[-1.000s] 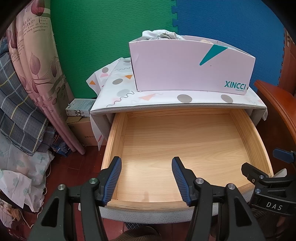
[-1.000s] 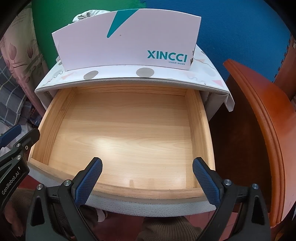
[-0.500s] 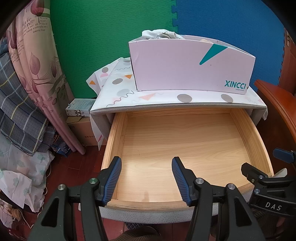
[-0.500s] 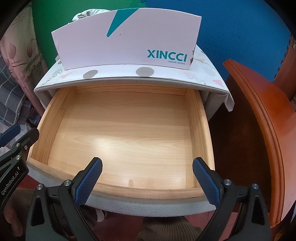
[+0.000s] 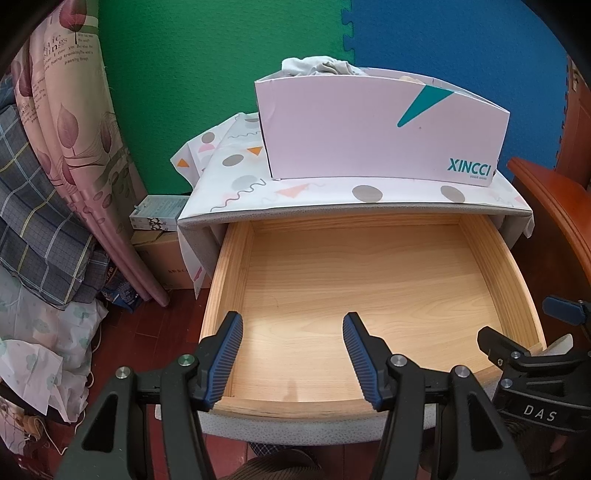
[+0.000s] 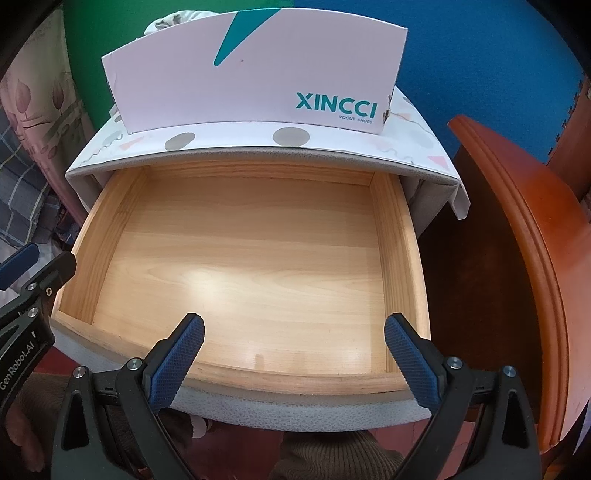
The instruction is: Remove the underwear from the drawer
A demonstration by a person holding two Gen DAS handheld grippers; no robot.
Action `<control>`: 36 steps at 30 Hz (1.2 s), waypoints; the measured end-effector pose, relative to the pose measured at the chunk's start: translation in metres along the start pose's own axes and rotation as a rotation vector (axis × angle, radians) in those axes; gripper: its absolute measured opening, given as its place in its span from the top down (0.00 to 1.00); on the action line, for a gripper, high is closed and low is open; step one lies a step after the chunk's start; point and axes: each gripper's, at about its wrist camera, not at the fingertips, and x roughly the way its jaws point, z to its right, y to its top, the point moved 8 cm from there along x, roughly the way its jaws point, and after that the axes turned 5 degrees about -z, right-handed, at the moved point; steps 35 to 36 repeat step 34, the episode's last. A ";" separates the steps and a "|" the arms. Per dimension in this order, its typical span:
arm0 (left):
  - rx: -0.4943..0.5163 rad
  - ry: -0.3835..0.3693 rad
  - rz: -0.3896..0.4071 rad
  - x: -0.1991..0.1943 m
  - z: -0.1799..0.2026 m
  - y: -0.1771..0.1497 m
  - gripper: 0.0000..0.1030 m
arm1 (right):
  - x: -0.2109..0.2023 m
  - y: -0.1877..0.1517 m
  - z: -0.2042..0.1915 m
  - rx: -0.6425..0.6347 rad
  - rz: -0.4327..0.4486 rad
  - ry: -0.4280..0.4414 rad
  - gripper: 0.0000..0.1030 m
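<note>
Underwear — pale grey crumpled cloth (image 5: 321, 66) — shows only as a bunched heap poking above the back left rim of the pink cardboard shoe box with teal XINCCI lettering (image 5: 369, 129); it is too rumpled for me to tell a long axis or which way it points. In the right wrist view the same cloth (image 6: 166, 20) peeks over the box's top left corner (image 6: 258, 81). That box sits on the nightstand top, which is covered by a white sheet with grey dots and pastel triangles (image 5: 295, 195), its long side running parallel to the front edge. Below it, the light wooden drawer (image 5: 225, 280) is pulled out toward me, its bare plank floor showing nothing inside. My left gripper (image 5: 291, 354) hovers over the drawer's front left part, blue ribbed pads parted with only air between them. My right gripper (image 6: 293, 354) hangs above the front edge of the drawer (image 6: 399, 258), jaws spread wider — also holding nothing. A reddish-brown wooden bed frame (image 6: 517, 240) stands just right of the nightstand, and a pink leaf-print curtain (image 5: 70, 129) hangs at left.
</note>
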 end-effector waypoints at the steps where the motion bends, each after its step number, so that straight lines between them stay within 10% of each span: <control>1: 0.000 0.000 0.000 0.000 0.000 0.000 0.44 | 0.000 0.000 -0.001 0.001 -0.001 0.000 0.06; 36: 0.002 0.000 0.001 -0.001 0.001 -0.001 0.44 | 0.002 -0.001 -0.002 -0.008 -0.010 -0.004 0.06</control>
